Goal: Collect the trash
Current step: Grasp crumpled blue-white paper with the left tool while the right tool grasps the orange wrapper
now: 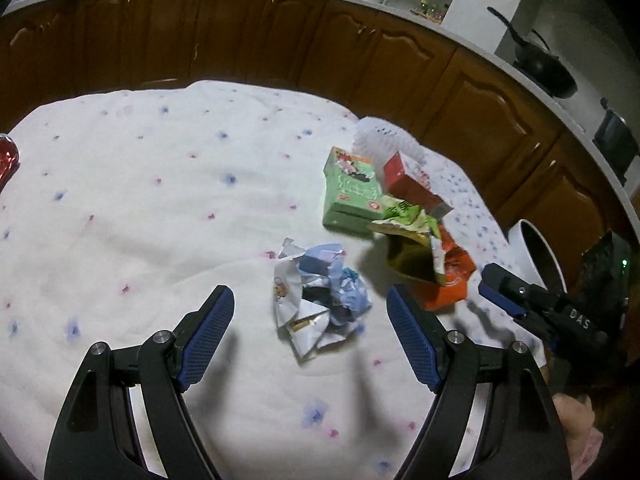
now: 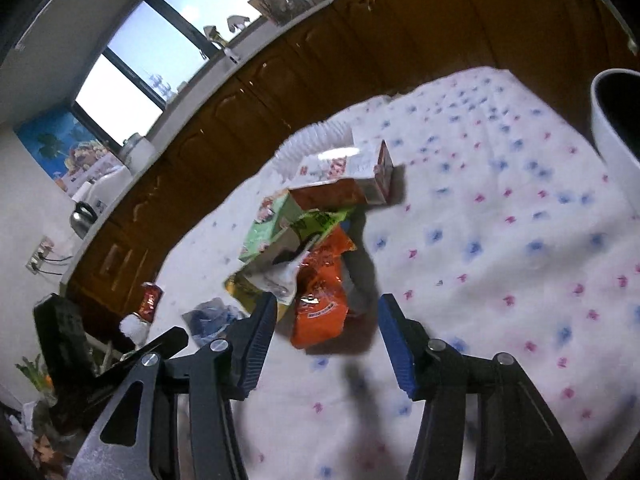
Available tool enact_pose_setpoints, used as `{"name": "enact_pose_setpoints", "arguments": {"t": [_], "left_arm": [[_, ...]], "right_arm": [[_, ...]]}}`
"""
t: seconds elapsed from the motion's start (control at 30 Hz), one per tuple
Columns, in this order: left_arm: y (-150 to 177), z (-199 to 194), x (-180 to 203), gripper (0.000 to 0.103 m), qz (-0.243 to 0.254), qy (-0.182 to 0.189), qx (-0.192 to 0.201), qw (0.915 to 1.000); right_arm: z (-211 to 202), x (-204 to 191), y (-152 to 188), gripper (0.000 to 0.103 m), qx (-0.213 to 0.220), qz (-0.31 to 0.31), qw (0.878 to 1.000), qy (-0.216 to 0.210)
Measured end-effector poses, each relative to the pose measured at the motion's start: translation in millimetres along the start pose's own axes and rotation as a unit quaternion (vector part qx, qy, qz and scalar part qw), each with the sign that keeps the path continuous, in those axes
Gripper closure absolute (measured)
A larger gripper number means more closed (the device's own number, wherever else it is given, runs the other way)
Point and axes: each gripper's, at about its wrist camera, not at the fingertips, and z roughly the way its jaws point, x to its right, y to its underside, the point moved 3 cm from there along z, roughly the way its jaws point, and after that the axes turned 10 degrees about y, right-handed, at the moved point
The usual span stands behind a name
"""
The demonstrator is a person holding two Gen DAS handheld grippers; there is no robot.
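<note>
A crumpled wad of white and blue paper (image 1: 320,296) lies on the flowered tablecloth (image 1: 160,200), just ahead of and between the fingers of my left gripper (image 1: 310,298), which is open and empty. To its right is a heap of trash: a green carton (image 1: 350,196), a red and white carton (image 1: 412,180), a green-yellow wrapper (image 1: 408,240) and an orange snack bag (image 1: 452,280). In the right wrist view the orange bag (image 2: 320,300) lies just ahead of my open, empty right gripper (image 2: 326,308), with the green carton (image 2: 268,228) and red and white carton (image 2: 352,176) behind.
A white bin (image 2: 616,128) with a dark inside stands at the table's right edge; it also shows in the left wrist view (image 1: 536,248). A red can (image 2: 150,298) is at the table's far left. Brown kitchen cabinets (image 1: 240,40) run behind the table.
</note>
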Motion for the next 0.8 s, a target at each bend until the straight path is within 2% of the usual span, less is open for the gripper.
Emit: {"name": "enact_pose_setpoints", "arguments": {"t": [0.03,0.1,0.13,0.2,0.23,0.27,0.3,0.37,0.57,0.6,0.63,0.77,0.8], "left_arm": [[0,2,-1,0.023,-0.002,0.004,0.000,1.0000],[1,7,-2,0.023,-0.004,0.008,-0.003,1.0000],[2,10,-2,0.024,-0.002,0.007,-0.007,0.9999],[3,14,-2,0.034,0.000,0.010,-0.012,0.9999],[5,16,-1,0.047,0.001,0.015,-0.018,0.9997],[7,19,-1,0.065,0.002,0.021,-0.024,0.9995],[8,21,0,0.071,0.003,0.023,-0.029,0.9993],[10,20,3,0.083,0.008,0.029,-0.028,0.9992],[16,7,22,0.087,0.032,0.043,-0.017,0.9984],[17,5,25,0.087,0.037,0.043,-0.016,0.9983],[18,4,28,0.087,0.040,0.047,-0.015,0.9980],[21,-1,31,0.087,0.038,0.054,-0.016,0.9977],[21,-1,30,0.087,0.036,0.054,-0.017,0.9977]], "right_arm": [[4,1,1,0.054,-0.003,0.002,1.000,0.001],[7,2,2,0.069,-0.008,0.007,1.000,0.001],[8,2,3,0.072,-0.011,0.008,1.000,0.000],[8,3,5,0.093,-0.012,0.005,1.000,-0.001],[6,2,6,0.095,-0.012,0.001,1.000,-0.001],[5,2,7,0.097,-0.011,-0.001,1.000,-0.002],[2,2,8,0.103,-0.009,-0.004,1.000,-0.006],[-5,1,9,0.103,-0.002,-0.014,1.000,-0.005],[-34,5,12,0.102,0.020,-0.026,0.999,0.000],[-34,7,11,0.095,0.015,-0.022,1.000,-0.002],[-33,10,9,0.093,0.011,-0.013,1.000,-0.004],[-19,13,3,0.073,0.006,0.011,1.000,-0.015],[-12,11,1,0.072,0.005,0.014,1.000,-0.016]]}}
